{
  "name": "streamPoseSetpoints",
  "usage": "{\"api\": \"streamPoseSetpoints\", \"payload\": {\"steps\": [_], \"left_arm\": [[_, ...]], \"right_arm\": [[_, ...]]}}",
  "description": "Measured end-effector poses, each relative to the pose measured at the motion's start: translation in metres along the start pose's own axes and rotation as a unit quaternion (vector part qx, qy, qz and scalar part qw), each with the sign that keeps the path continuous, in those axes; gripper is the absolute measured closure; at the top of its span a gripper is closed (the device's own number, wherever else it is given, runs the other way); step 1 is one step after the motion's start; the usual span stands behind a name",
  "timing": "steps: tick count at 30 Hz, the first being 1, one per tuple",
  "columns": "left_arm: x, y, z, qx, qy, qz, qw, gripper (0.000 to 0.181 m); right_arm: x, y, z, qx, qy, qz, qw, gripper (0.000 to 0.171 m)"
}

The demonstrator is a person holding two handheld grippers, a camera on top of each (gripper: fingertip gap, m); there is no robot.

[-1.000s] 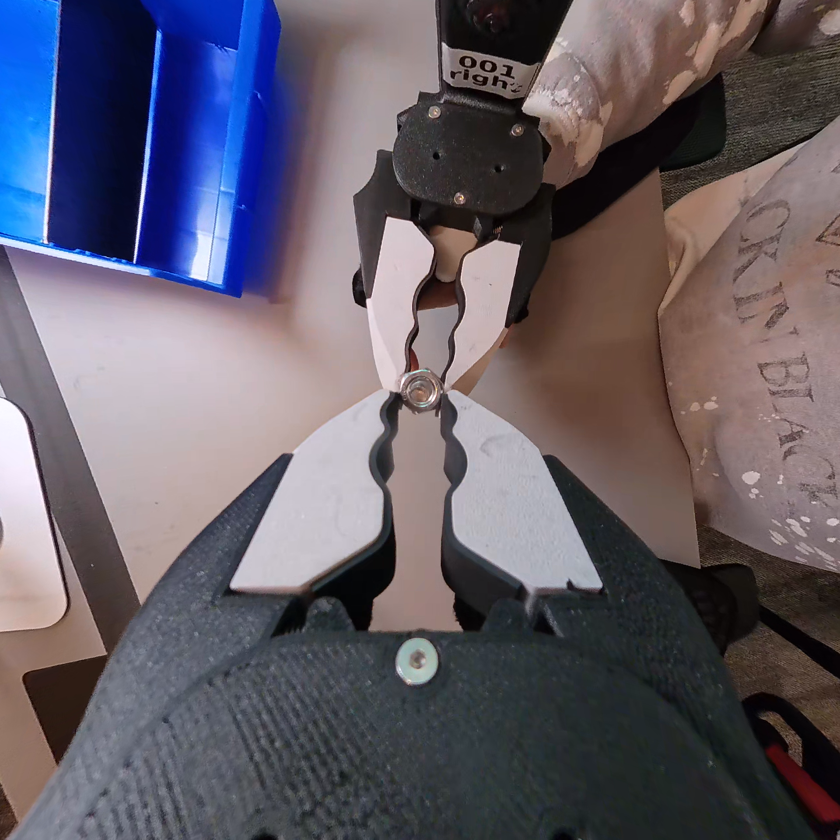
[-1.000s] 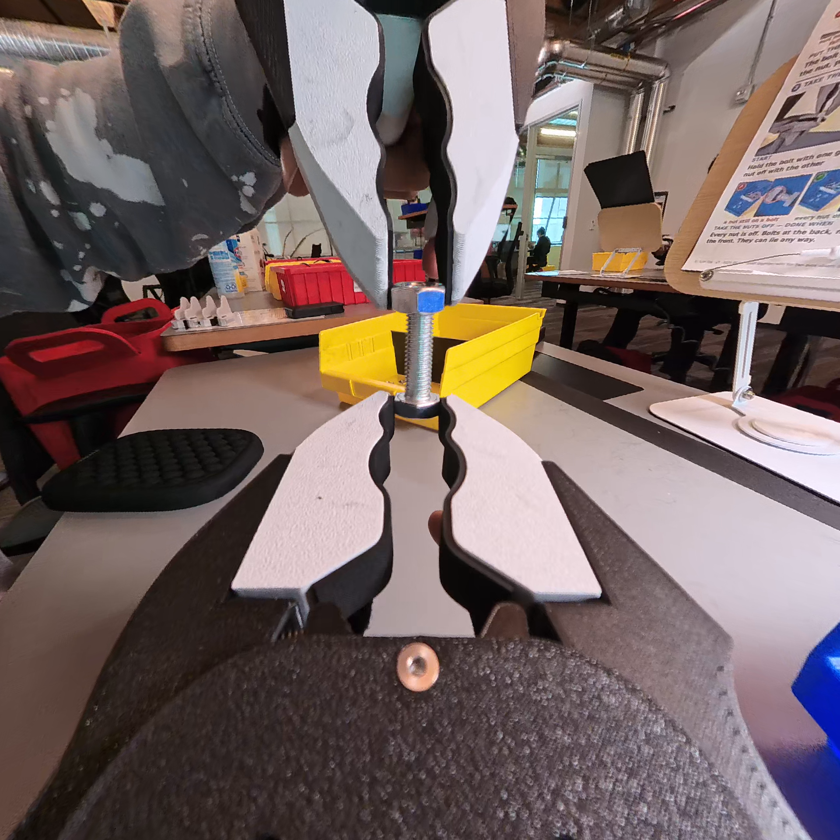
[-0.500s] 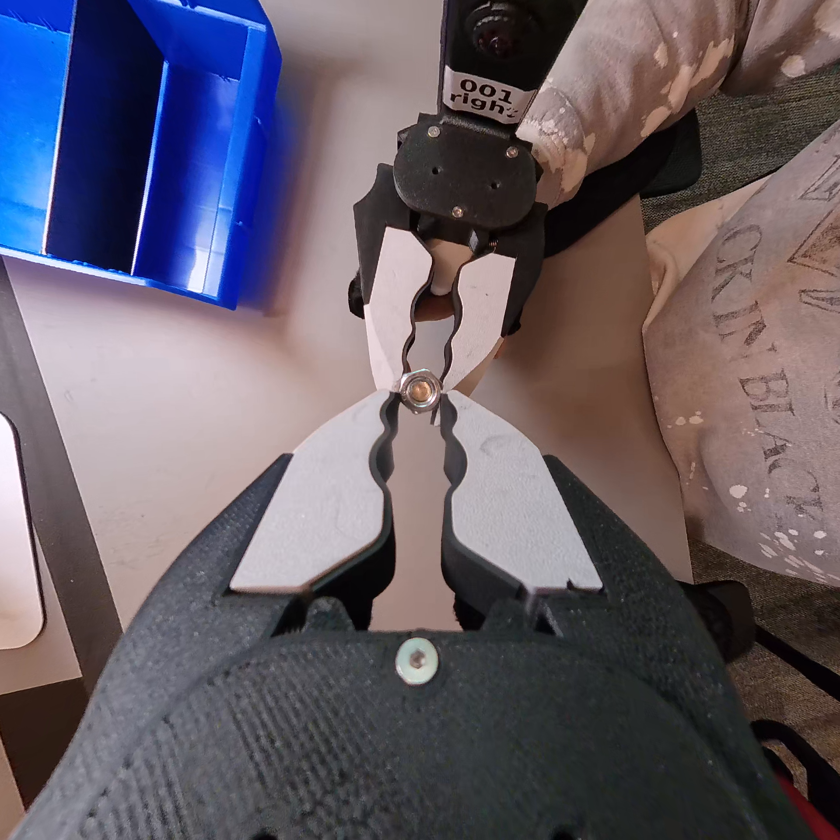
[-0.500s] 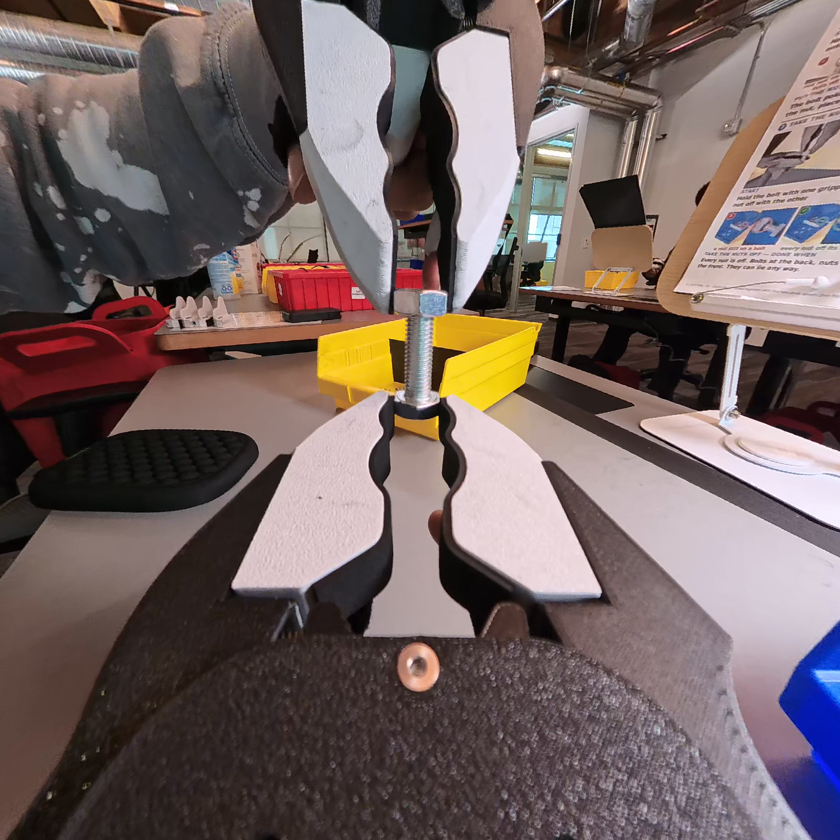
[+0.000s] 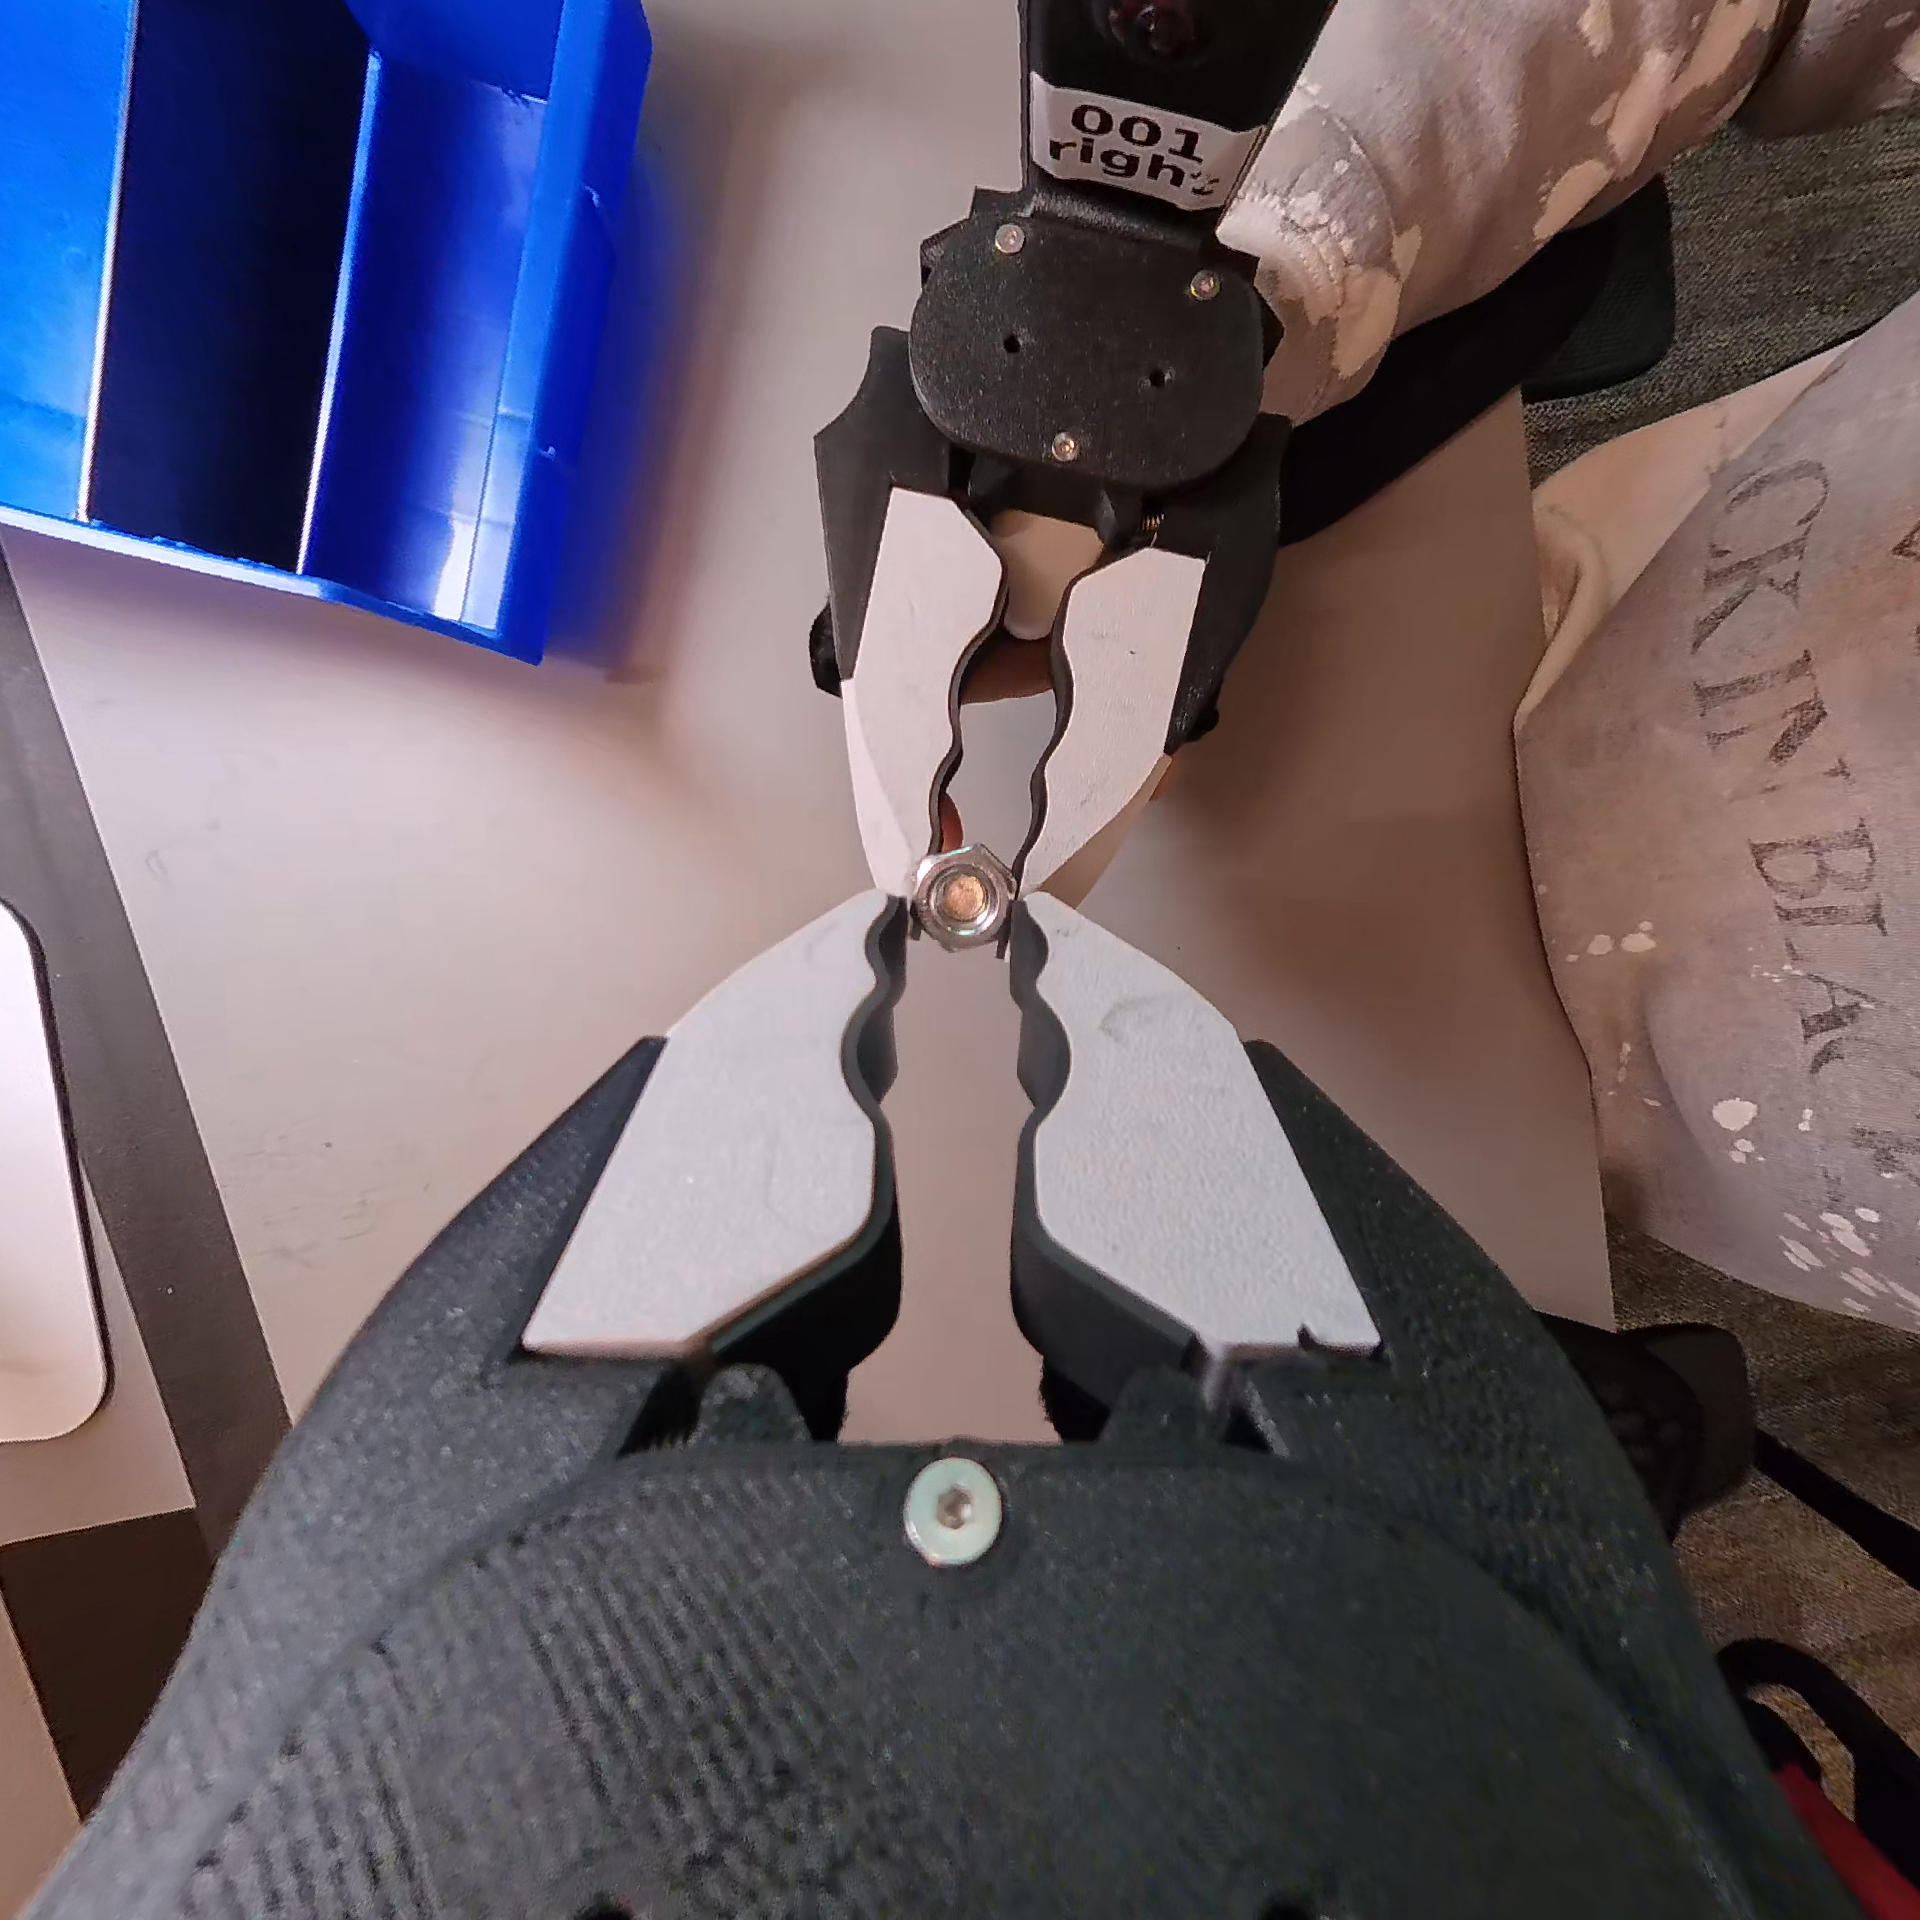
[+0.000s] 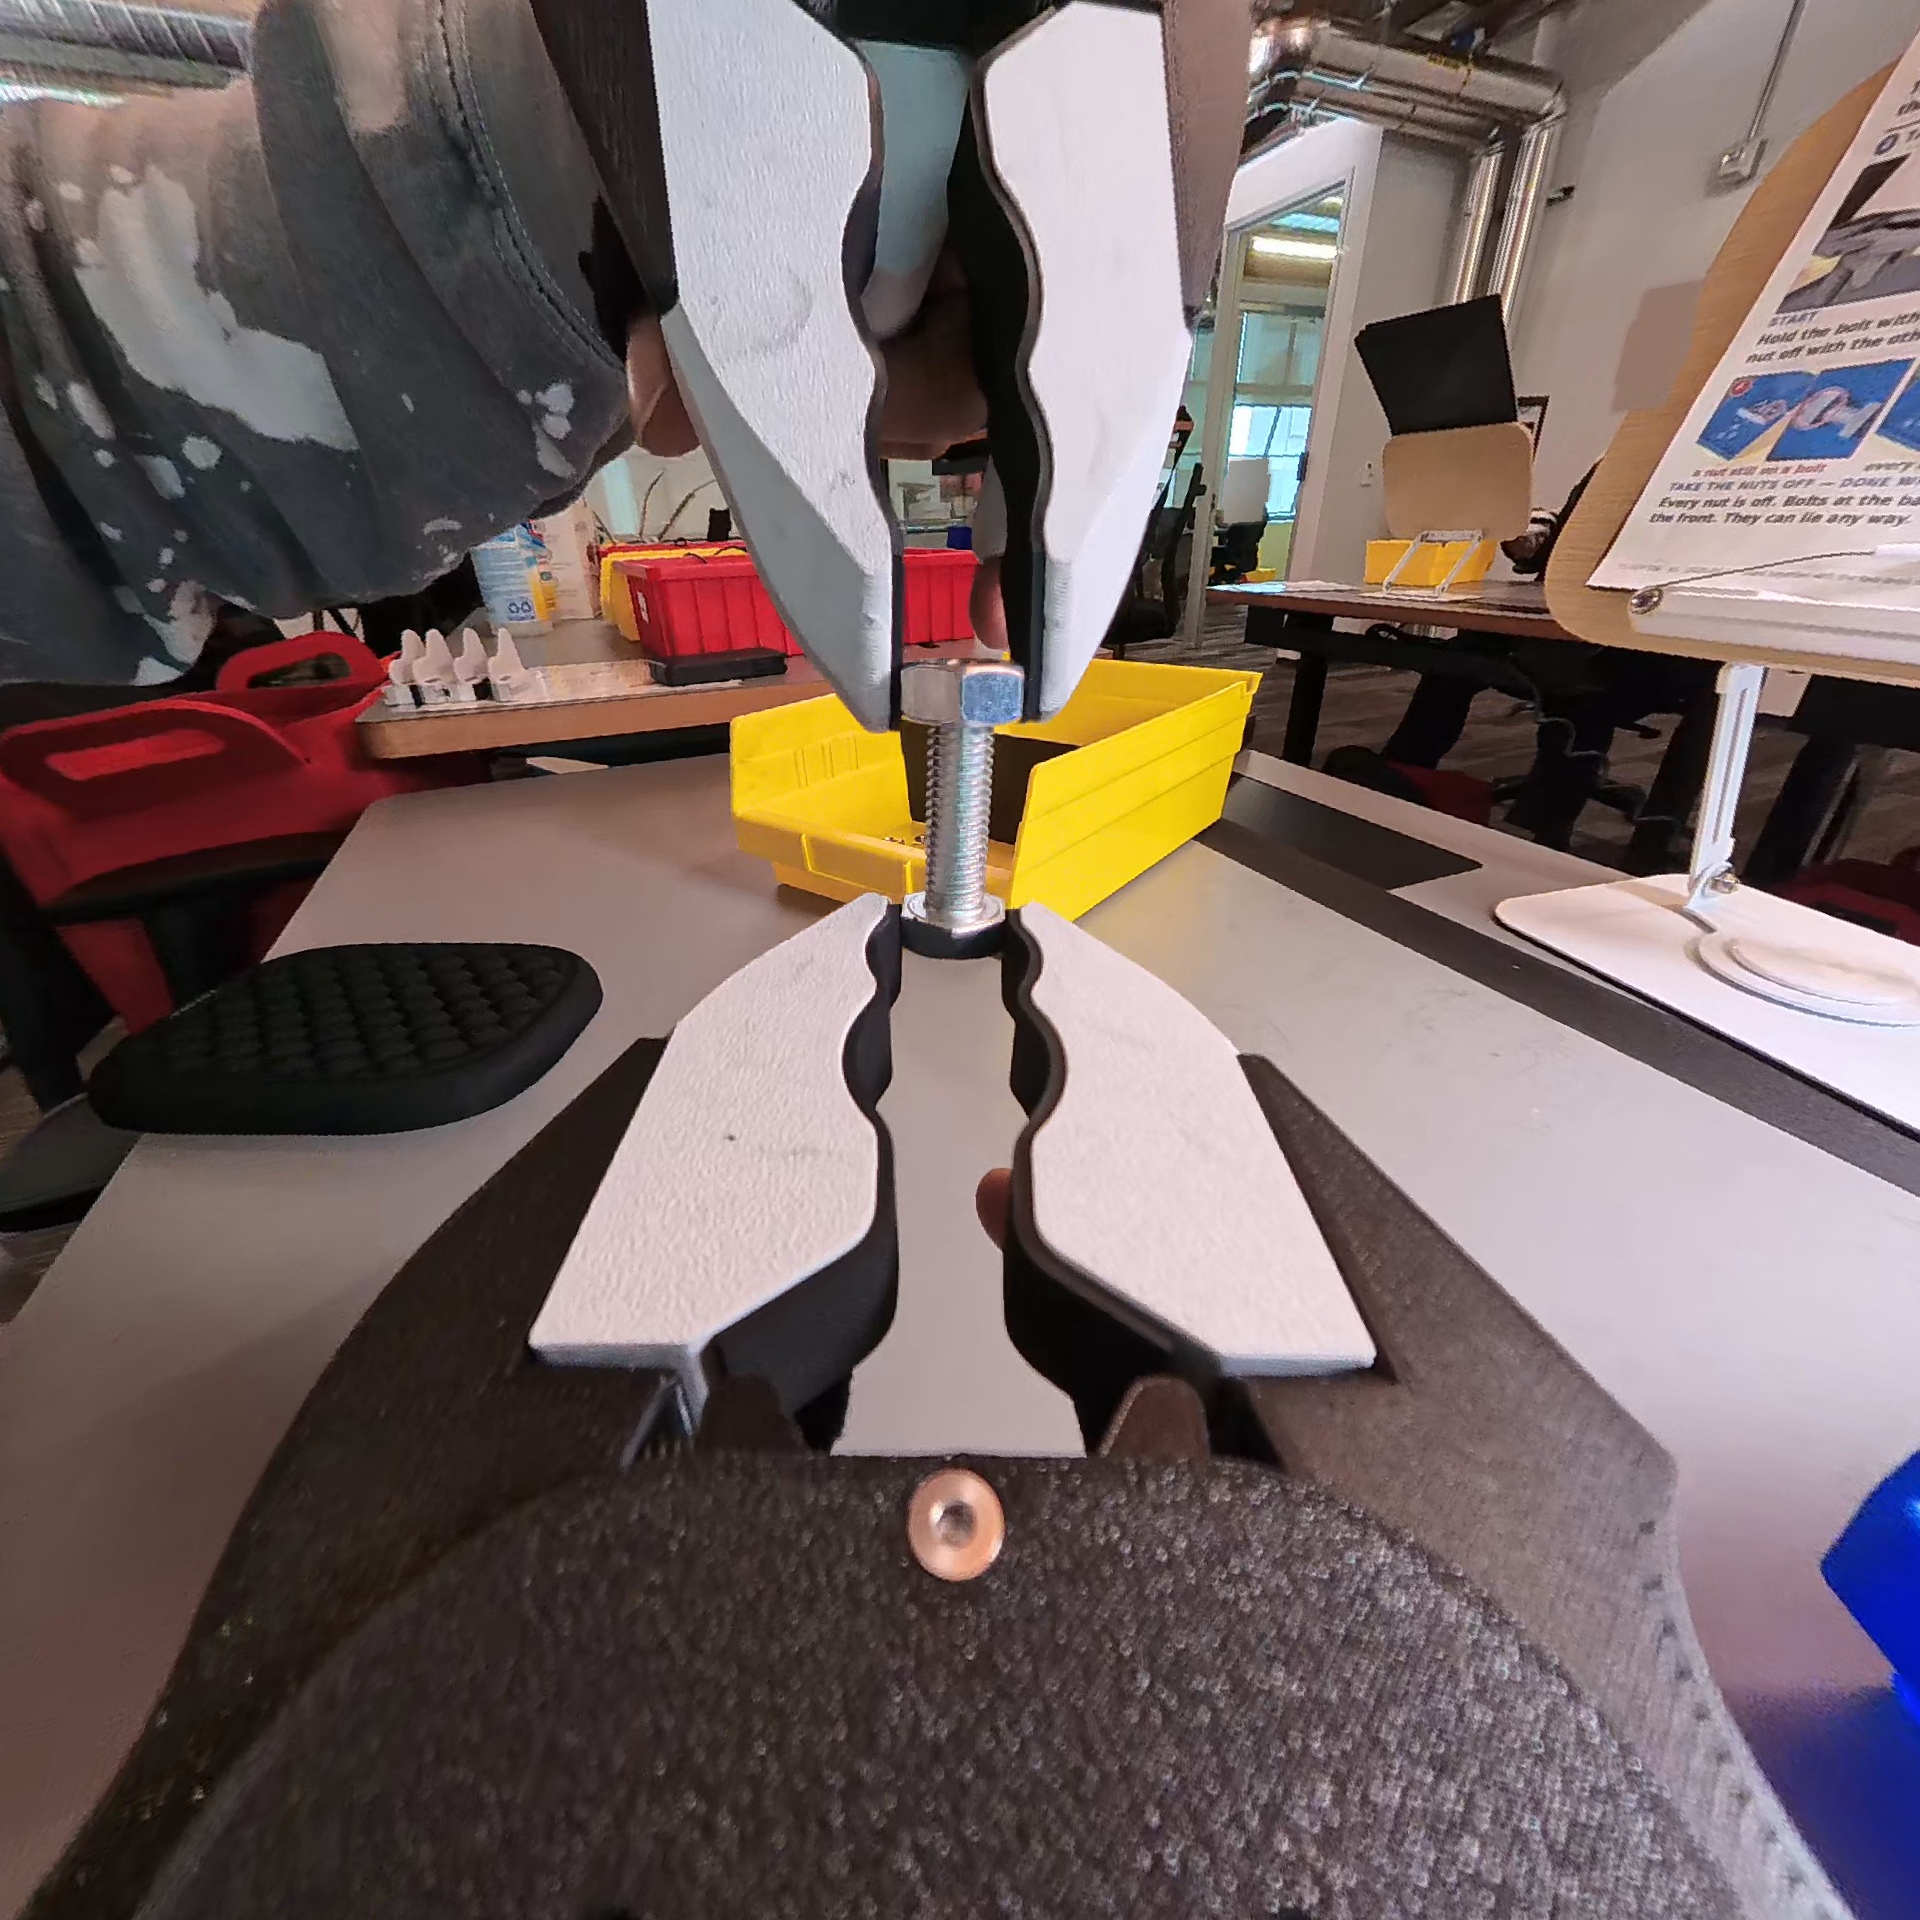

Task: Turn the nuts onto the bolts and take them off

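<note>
- Right wrist view: the bolt [image 6: 958, 821] stands upright between the two grippers, above the grey worktop [image 6: 1455, 1091].
- The right gripper [image 6: 954, 928] has its fingers [image 6: 748, 1122] closed down to a narrow gap, their tips pinching the bolt's bottom end, where a round flange sits between them.
- Coming down from above, the left gripper [image 6: 961, 701] has its fingers closed on the nut [image 6: 963, 694] at the top of the threaded shaft.
- Beyond the fingertips a yellow bin [image 6: 1122, 769] sits on the worktop; to the right of the fingers is a white stand [image 6: 1714, 935] carrying an instruction sheet; to their left, a black padded rest [image 6: 343, 1029].
- Left wrist view, looking straight down: the nut [image 5: 961, 896] shows as a hexagon with the bolt's end in its middle, gripped at the tips of the left gripper [image 5: 958, 914].
- The right gripper [image 5: 977, 873] reaches in from the far side, tip to tip with the left one, held by a person in a paint-spattered sleeve [image 5: 1455, 156].
- A blue bin [image 5: 312, 291] lies on the worktop [image 5: 468, 883], beyond and to the left of the fingers.
</note>
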State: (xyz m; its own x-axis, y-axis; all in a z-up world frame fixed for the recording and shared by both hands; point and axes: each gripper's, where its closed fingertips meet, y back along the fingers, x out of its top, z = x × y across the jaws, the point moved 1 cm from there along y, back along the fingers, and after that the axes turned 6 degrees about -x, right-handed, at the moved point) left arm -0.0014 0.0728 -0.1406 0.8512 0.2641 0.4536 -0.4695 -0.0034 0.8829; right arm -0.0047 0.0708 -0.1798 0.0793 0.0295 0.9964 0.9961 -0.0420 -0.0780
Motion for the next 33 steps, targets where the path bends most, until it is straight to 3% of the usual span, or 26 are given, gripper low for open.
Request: {"api": "streamPoseSetpoints", "payload": {"steps": [7,11,16,19,24,33], "left_arm": [[0.002,0.001,0.001,0.005,0.000,0.035,0.999,0.153],[0.010,0.008,0.000,0.025,0.005,0.146,0.989,0.153],[0.019,0.020,-0.008,0.077,0.036,0.372,0.924,0.152],[0.020,0.023,-0.009,0.088,0.053,0.454,0.885,0.153],[0.022,0.013,-0.014,0.087,0.062,0.495,0.862,0.153],[0.020,0.006,-0.018,0.082,0.058,0.492,0.865,0.160]], "right_arm": [[0.002,0.001,0.001,-0.003,-0.003,0.006,1.000,0.153],[0.008,0.004,0.006,-0.011,-0.009,0.020,1.000,0.153],[0.015,0.008,0.013,-0.027,-0.019,0.037,0.999,0.153],[0.015,0.008,0.017,-0.037,-0.023,0.040,0.998,0.153],[0.013,0.008,0.021,-0.049,-0.021,0.039,0.998,0.153],[0.010,0.005,0.021,-0.044,-0.028,0.039,0.998,0.153]]}}
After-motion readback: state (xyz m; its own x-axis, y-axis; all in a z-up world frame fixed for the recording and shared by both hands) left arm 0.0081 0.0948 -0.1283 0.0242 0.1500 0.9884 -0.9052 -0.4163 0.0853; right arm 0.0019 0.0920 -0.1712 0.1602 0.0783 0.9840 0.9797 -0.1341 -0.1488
